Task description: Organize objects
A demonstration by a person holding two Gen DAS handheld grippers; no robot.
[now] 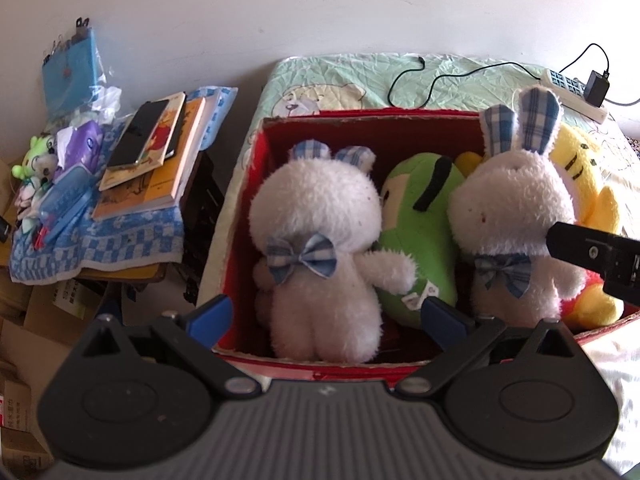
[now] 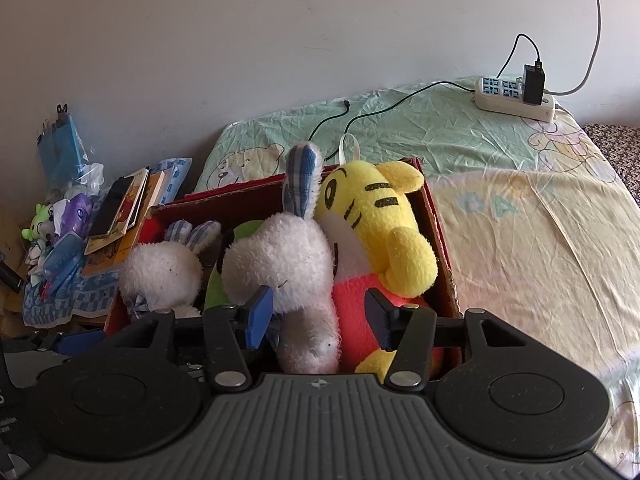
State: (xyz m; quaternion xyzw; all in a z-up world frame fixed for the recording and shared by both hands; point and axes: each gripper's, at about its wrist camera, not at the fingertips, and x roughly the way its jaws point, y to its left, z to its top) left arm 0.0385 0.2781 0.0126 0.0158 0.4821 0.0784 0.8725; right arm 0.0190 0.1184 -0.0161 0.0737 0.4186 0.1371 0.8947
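While both of my claws hang spread and empty at the near rim of the red cardboard box on the bed, my left claw faces the nearest fluffy white plush rabbit with a blue checked bow. My right claw straddles the second white rabbit, beside the yellow striped tiger plush. Soft, light, squashy things, I judge: pinch the torso, not an ear.
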